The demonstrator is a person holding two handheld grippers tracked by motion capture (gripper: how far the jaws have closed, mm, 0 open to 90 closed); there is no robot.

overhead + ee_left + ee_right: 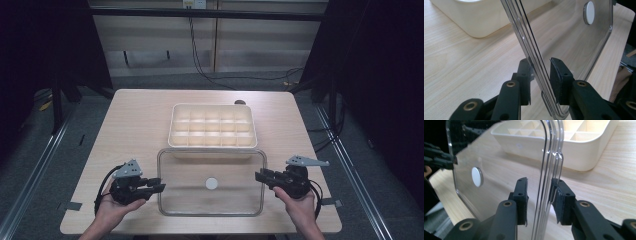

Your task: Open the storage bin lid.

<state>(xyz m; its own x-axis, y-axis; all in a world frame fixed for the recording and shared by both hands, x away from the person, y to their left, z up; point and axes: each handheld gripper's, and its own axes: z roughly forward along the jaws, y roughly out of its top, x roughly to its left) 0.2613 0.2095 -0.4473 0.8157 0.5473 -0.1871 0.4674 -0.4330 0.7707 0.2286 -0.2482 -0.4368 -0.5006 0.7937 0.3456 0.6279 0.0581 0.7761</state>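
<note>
While the clear, round-cornered plastic lid [211, 182] with its white disc [211, 183] lies on the pale wood-grain bench [135, 125] before a cream gridded tray [212, 126], its side edges sit between parted matte-black fingers: left gripper [159, 185], right gripper [258, 176], neither visibly clamping.

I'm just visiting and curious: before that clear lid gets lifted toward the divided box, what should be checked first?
1. Left tool straddles the clear lid's edge: ok.
2. Right tool straddles the opposite edge: ok.
3. Both tools clamped firmly on the lid: not ok; gaps show beside the pads, so they look open.
4. Divided box stands uncovered just behind the lid: ok.
5. Box compartments free of anything sticking up: ok, they look empty.
6. Lid's round white knob faces up: cannot tell.
</note>
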